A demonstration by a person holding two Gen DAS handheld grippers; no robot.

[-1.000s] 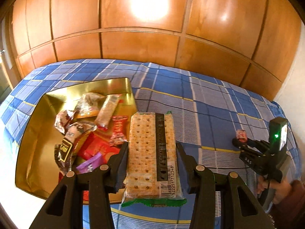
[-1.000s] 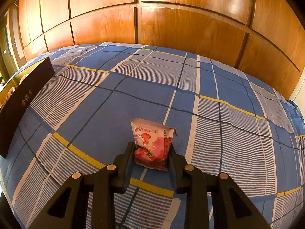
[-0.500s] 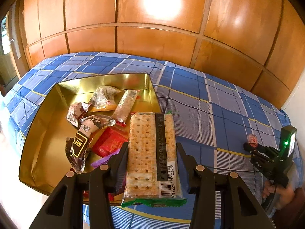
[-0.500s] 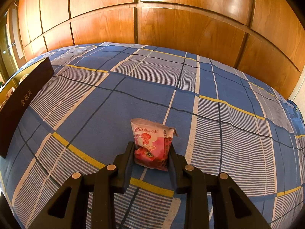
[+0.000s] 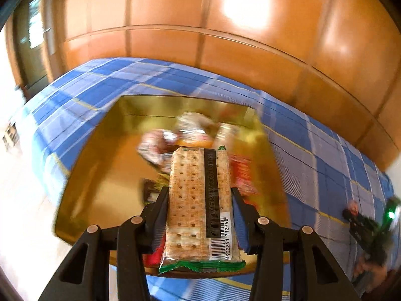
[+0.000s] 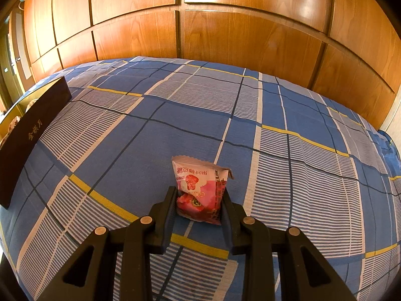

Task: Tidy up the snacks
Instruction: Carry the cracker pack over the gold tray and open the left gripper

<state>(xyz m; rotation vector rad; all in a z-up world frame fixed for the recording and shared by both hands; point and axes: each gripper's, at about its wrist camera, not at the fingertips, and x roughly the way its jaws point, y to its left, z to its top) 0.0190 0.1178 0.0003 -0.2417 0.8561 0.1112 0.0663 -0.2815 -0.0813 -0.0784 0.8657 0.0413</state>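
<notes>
My left gripper (image 5: 199, 195) is shut on a long cracker pack (image 5: 198, 200) with a green end and a barcode, held above the gold tray (image 5: 100, 165). Several wrapped snacks (image 5: 190, 130) lie blurred inside the tray, partly hidden behind the pack. My right gripper (image 6: 198, 195) is shut on a small pink and white snack packet (image 6: 199, 188), just above the blue plaid bedspread (image 6: 155, 130). In the left wrist view the right gripper (image 5: 351, 213) shows small at the far right, with a hand below it.
A dark box lid with gold characters (image 6: 30, 135) stands at the left edge of the right wrist view, beside the tray's rim. Wooden wall panels (image 6: 225, 25) run behind the bed. A pale floor (image 5: 25, 213) lies left of the bed.
The left gripper has swung left with the cracker pack, from beside the tray's right edge to over its middle. The right gripper and its packet have stayed still.
</notes>
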